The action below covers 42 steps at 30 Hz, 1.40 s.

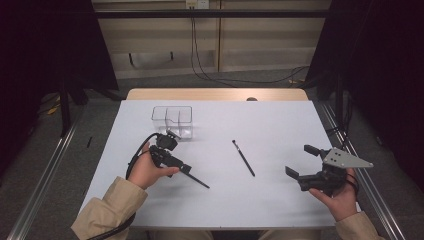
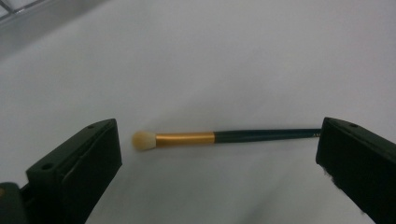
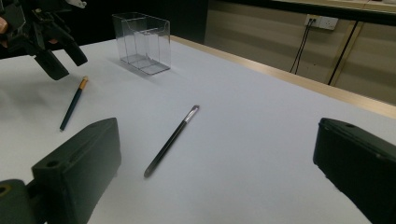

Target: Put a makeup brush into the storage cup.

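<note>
A dark-handled brush (image 2: pixel 243 136) with a gold ferrule and pale tip lies flat on the white table (image 1: pixel 280 200). My left gripper (image 2: pixel 219 140) hovers open over it, one jaw past each end, not touching. In the high view that gripper (image 1: pixel 185 168) is at the left and the brush (image 1: pixel 199 180) pokes out beyond it. A second, slimmer dark brush (image 1: pixel 243 157) lies mid-table, also seen from my right gripper (image 3: pixel 170 140). My right gripper (image 1: pixel 303 161) stands open and empty at the table's right.
A clear plastic box with compartments (image 1: pixel 173 121) stands behind the left gripper, and looks empty in the right gripper view (image 3: pixel 142 42). Metal rails run along both table sides. Cables lie on the floor beyond the far edge.
</note>
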Each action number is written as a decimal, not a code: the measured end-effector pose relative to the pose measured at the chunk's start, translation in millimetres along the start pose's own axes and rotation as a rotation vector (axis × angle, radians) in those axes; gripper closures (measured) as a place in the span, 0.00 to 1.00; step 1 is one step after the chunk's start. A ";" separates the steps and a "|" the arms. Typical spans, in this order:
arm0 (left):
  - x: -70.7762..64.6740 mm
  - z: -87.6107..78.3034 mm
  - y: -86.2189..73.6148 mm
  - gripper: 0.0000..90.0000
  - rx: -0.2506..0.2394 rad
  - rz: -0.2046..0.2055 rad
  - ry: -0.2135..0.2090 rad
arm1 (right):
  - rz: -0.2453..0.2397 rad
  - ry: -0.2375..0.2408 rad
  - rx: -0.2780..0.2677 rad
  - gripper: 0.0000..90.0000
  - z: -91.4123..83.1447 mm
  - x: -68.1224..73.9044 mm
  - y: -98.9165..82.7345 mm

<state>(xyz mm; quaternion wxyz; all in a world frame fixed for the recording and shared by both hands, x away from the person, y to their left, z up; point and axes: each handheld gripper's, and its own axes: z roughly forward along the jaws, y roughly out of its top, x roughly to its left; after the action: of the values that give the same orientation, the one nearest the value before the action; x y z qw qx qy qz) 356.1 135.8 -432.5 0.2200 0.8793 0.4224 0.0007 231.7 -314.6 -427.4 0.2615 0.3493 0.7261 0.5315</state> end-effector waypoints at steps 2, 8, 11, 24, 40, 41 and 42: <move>0.3 0.1 -0.5 0.00 0.003 -0.004 -0.009 | 0.000 0.000 0.001 0.01 -0.1 0.0 0.1; -0.1 0.3 -1.8 0.00 0.020 -0.009 0.008 | -0.001 0.001 0.002 0.01 -0.1 0.2 0.2; -0.5 1.1 -2.5 0.01 0.026 -0.012 0.022 | -0.003 -0.002 0.002 0.01 -0.4 0.5 0.4; -1.3 6.5 -3.6 0.03 0.060 -0.056 0.009 | -0.009 -0.001 0.005 0.01 0.1 1.4 0.6; -4.5 22.7 1.1 0.06 0.072 -0.105 0.001 | -0.011 0.002 0.004 0.01 -0.2 1.4 0.9; -4.7 23.5 1.5 0.06 0.073 -0.108 0.007 | -0.012 0.002 0.004 0.01 -0.2 1.4 0.9; -4.5 23.9 1.6 0.06 0.070 -0.107 0.009 | -0.012 0.002 0.003 0.01 -0.1 1.5 1.0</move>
<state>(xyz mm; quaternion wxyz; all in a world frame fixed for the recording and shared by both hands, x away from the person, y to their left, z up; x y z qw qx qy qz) 358.8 122.3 -452.6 0.1868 0.8625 0.4697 -0.0220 230.9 -313.3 -426.4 0.2633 0.3447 0.7292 0.5293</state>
